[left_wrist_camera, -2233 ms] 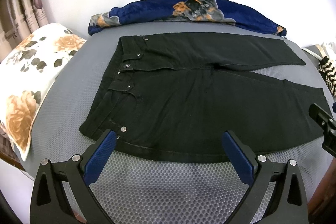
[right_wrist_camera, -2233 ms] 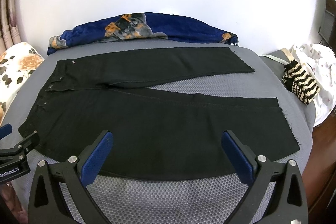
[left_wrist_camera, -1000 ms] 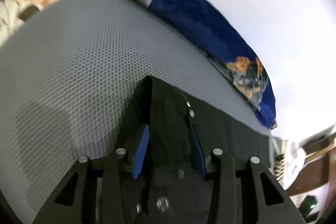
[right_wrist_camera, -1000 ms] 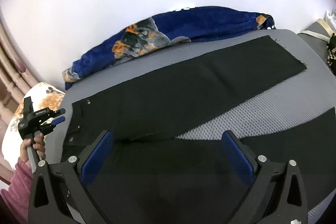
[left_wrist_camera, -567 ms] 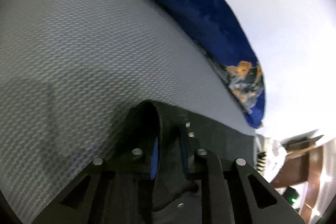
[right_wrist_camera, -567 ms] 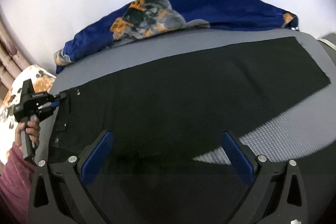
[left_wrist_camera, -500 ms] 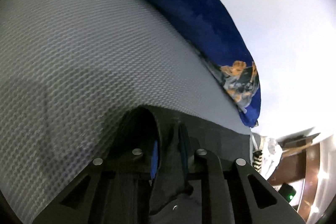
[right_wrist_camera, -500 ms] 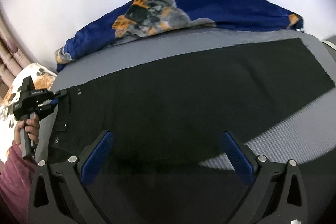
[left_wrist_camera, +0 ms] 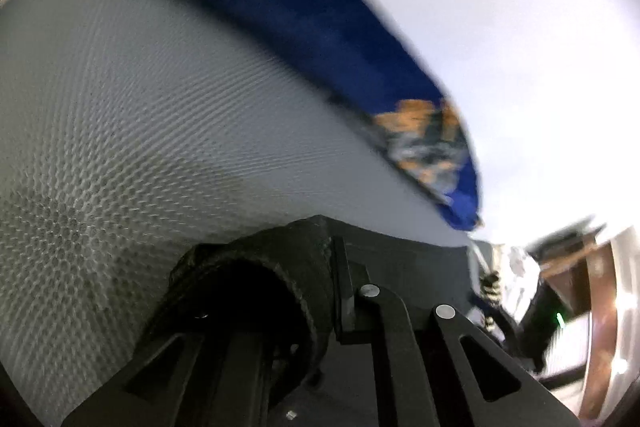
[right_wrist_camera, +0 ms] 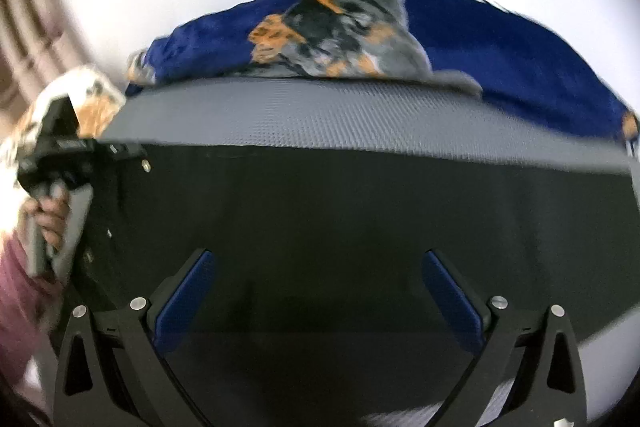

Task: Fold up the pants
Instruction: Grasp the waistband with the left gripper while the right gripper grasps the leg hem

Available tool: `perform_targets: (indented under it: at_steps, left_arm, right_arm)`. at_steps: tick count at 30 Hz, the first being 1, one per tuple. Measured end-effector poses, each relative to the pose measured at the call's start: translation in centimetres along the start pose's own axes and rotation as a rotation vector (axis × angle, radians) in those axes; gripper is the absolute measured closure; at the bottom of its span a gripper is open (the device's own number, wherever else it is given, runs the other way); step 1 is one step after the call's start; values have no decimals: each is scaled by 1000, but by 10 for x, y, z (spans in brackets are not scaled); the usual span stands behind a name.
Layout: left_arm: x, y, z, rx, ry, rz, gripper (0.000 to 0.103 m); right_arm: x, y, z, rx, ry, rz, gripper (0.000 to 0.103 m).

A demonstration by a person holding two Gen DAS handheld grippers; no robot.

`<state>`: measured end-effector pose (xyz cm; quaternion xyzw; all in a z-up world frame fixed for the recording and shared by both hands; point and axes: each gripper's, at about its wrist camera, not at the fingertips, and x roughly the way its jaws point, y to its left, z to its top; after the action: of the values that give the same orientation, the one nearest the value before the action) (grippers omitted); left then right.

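Black pants (right_wrist_camera: 360, 211) lie flat on a grey mesh mattress (right_wrist_camera: 320, 115), waistband to the left. In the left wrist view my left gripper (left_wrist_camera: 324, 259) is shut on the waistband's far corner, and the pants fabric (left_wrist_camera: 272, 251) bulges up in a fold between the jaws as they finish closing. The right wrist view shows that left gripper (right_wrist_camera: 128, 150) at the waistband edge, held by a hand (right_wrist_camera: 48, 211) in a pink sleeve. My right gripper (right_wrist_camera: 320, 291) hovers open low over the middle of the pants, with nothing between its blue pads (right_wrist_camera: 188, 299).
A blue floral blanket (right_wrist_camera: 500, 39) lies bunched along the mattress's far edge against a white wall. A floral pillow (right_wrist_camera: 88, 99) sits at far left by curtains (right_wrist_camera: 24, 27). In the left wrist view a striped bag (left_wrist_camera: 490, 287) and wooden furniture (left_wrist_camera: 600, 307) stand past the mattress's right end.
The left jaws closed from part open onto the waistband corner and the fabric bunched up. The right gripper dropped closer to the pants, moved toward the far leg and rolled, still open.
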<state>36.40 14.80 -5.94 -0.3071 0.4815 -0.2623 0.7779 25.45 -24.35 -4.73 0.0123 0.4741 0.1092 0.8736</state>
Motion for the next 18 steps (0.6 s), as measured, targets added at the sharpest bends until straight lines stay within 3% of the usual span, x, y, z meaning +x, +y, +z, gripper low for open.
perform_targets:
  at_steps: [5, 7, 10, 15, 18]
  left_arm:
    - [-39, -43, -18, 136, -75, -91, 96]
    - [-50, -55, -27, 191, -95, -111, 96]
    - [-61, -68, -38, 251, -109, -117, 96]
    - [-72, -72, -46, 268, -119, -104, 96]
    - [-73, -74, -45, 279, -120, -82, 96]
  right_arm:
    - [17, -27, 35, -161, 88, 55, 1]
    - [33, -37, 53, -233, 161, 91, 2]
    - [51, -43, 68, -329, 247, 149, 11]
    - [73, -40, 79, -503, 375, 259, 21]
    - [84, -41, 78, -560, 421, 302, 33]
